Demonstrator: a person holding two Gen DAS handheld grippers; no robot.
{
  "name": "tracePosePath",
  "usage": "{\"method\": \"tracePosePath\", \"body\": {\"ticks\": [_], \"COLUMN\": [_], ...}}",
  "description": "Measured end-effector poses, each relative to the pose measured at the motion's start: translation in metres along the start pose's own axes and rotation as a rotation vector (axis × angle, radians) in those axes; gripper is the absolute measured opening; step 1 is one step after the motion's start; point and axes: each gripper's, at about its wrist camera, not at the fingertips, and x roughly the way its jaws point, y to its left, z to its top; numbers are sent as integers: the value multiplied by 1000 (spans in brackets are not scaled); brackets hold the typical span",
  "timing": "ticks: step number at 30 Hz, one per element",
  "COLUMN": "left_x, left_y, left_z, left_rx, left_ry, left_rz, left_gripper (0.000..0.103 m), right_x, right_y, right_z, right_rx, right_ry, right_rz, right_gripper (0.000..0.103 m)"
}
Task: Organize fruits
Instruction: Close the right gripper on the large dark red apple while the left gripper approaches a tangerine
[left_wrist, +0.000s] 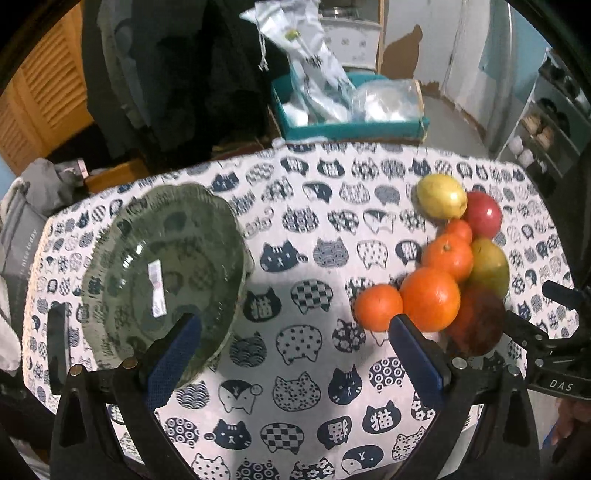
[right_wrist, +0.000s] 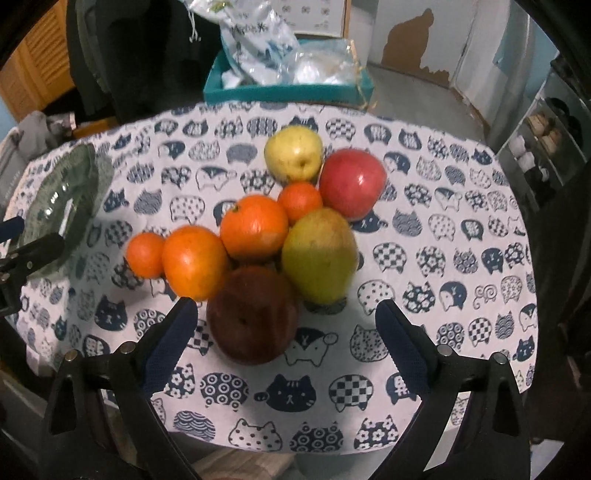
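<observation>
**Approach: first fruit pick, bowl on the left**

Bowl (left_wrist: 162, 273) sits on the left of the cat-print tablecloth (left_wrist: 314, 406), green glass, nothing in it, a label stuck inside. Left gripper (left_wrist: 295, 354) hangs just in front of its near-right rim, jaws wide apart, nothing between them. Judgement: keep that one clear of the rim, or use it to steady the bowl; glass on cloth may slide.

Fruit pile is right of centre, well apart from the bowl, all pieces touching. From the left: small orange (right_wrist: 145, 254), bigger orange (right_wrist: 194, 262), another orange (right_wrist: 253, 227), dark red fruit (right_wrist: 253, 314) nearest, mango (right_wrist: 319, 254), with a small tangerine (right_wrist: 300, 201), pear (right_wrist: 294, 153) and red apple (right_wrist: 352, 182) on the far side.

Right gripper (right_wrist: 286, 325) is above the near edge of the pile, jaws almost fully open and holding nothing, the dark red fruit lined up between the fingers.

Judgement: take that one first. It's the nearest and free on its near side. Centre it, come straight down, close on its widest part. Watch the left finger (right_wrist: 173, 332): it's close to the bigger orange and could nudge it. Round fruit will roll, so lift slowly.
</observation>
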Motion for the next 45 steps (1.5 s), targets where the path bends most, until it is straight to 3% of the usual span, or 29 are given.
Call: {"method": "tracePosePath", "body": {"ticks": [13, 17, 25, 28, 32, 36, 45], "left_x": [29, 33, 46, 49, 54, 65, 81], "left_y": [-10, -11, -25, -32, -43, -47, -53], "left_z": [-9, -9, -6, -3, 1, 1, 0], "left_rx": [27, 32, 60, 72, 122, 121, 144], "left_ry": [65, 69, 85, 81, 77, 109, 132], "left_rz": [4, -3, -41, -71, -54, -87, -131], "left_gripper": [102, 102, 102, 102, 102, 91, 85], "right_x": [45, 55, 72, 71, 60, 42, 17], "right_y": [15, 22, 19, 16, 5, -7, -49], "right_z": [-9, -7, -6, -8, -13, -14, -12], "right_rx": [-14, -15, -6, -4, 26, 39, 126], "right_ry": [101, 115, 148, 140, 128, 90, 31], "right_rz": [27, 31, 58, 72, 104, 108, 84], "right_gripper": [96, 85, 72, 71, 71, 71, 71]}}
